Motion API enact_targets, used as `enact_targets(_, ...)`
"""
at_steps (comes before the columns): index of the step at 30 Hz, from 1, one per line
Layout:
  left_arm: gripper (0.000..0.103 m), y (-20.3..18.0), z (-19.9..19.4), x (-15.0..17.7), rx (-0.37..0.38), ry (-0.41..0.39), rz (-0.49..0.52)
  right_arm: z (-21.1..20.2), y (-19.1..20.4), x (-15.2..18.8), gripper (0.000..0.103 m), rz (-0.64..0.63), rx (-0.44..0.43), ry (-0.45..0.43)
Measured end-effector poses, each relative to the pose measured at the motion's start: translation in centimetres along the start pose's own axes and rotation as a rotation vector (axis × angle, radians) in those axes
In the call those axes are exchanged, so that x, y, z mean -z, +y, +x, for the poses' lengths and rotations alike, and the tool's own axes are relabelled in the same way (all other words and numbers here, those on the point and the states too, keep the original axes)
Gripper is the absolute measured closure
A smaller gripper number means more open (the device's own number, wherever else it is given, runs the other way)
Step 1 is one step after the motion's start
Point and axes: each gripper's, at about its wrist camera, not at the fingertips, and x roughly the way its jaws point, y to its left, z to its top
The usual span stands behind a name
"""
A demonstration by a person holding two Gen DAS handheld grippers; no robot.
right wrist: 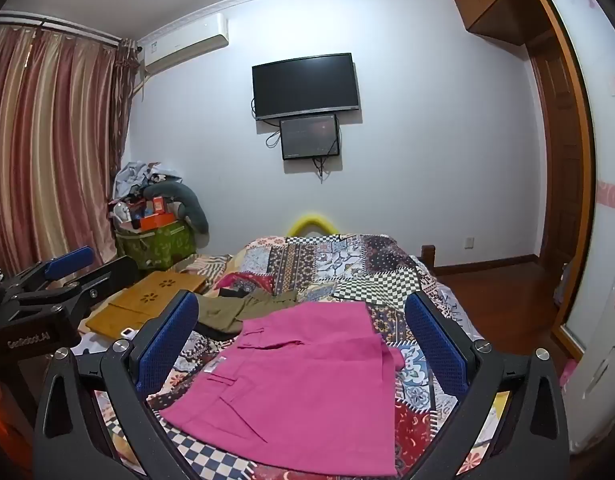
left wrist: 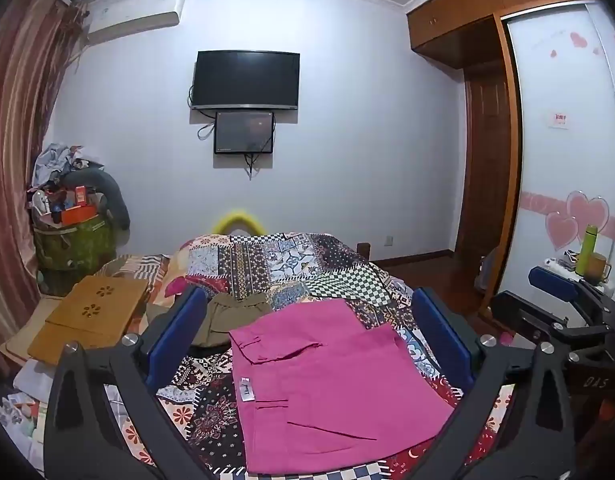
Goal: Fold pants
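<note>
Here both grippers' fingers spread empty above folded pink pants; housing reads "GenRobot.AI".

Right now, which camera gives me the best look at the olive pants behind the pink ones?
The right wrist view: the olive pants spread out crumpled beyond the pink pants, mostly unobstructed. In the left wrist view the olive pants are partly hidden behind a blue finger pad.
</note>
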Motion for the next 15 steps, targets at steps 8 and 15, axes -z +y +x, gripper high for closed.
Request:
enact_targets(8,0.0,0.8,-0.3,-0.1,0.001,0.013,-0.004,-0.1,0.1,0.1,0.0,0.004,-0.002,0.004)
enact_targets(15,0.0,0.9,0.6,0.4,-0.014,0.017,-0.008,0.5,-0.1,0.1,0.0,0.006,0.0,0.018)
